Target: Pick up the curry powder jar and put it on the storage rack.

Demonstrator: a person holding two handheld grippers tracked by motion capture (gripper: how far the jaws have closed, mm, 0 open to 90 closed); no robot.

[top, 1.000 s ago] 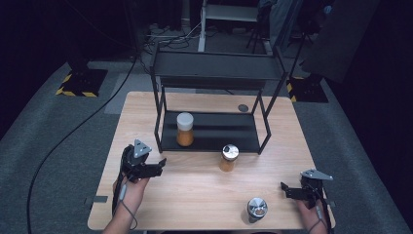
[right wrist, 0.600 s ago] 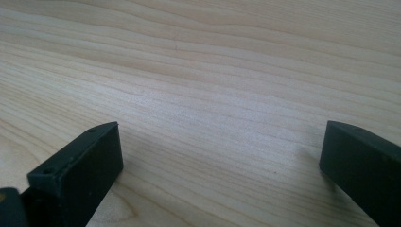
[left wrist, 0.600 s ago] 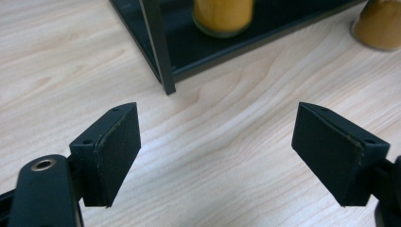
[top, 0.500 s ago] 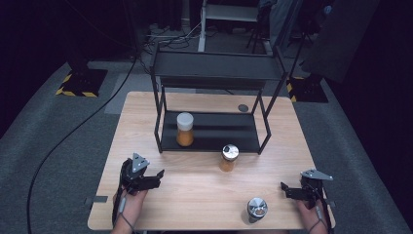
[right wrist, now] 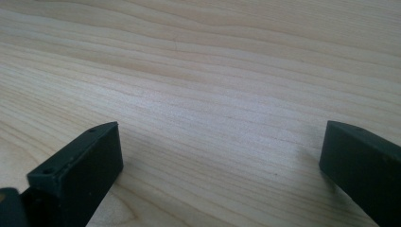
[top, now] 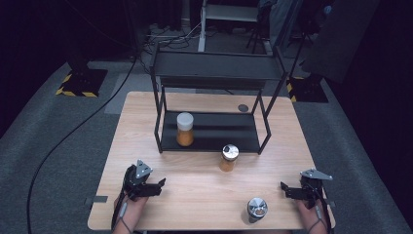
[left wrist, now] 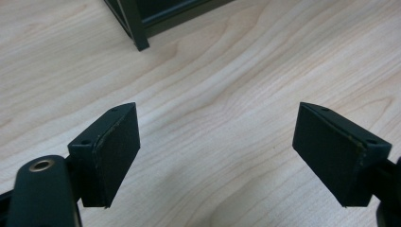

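My left gripper [top: 159, 185] sits low over the wooden table [top: 204, 195] at the front left. In the left gripper view its jaws [left wrist: 217, 156] stand open over bare wood. My right gripper [top: 285, 188] rests at the front right, also open with only wood between its pads [right wrist: 217, 165]. A jar with a white lid and orange contents [top: 185, 129] stands on the lower shelf of a black rack [top: 214, 63]. A second orange jar with a silver lid [top: 229, 157] stands on the table just in front of the rack. A third jar with a metal lid [top: 256, 208] stands near the front edge, left of my right gripper.
One rack foot [left wrist: 135, 28] shows at the top of the left gripper view. A small dark disc [top: 243, 107] lies on the table behind the rack. Black cable [top: 73, 136] runs over the grey floor to the left. Bare wood lies between the two grippers.
My left gripper has come down and toward the front edge of the table. The right gripper and the jars have stayed put.
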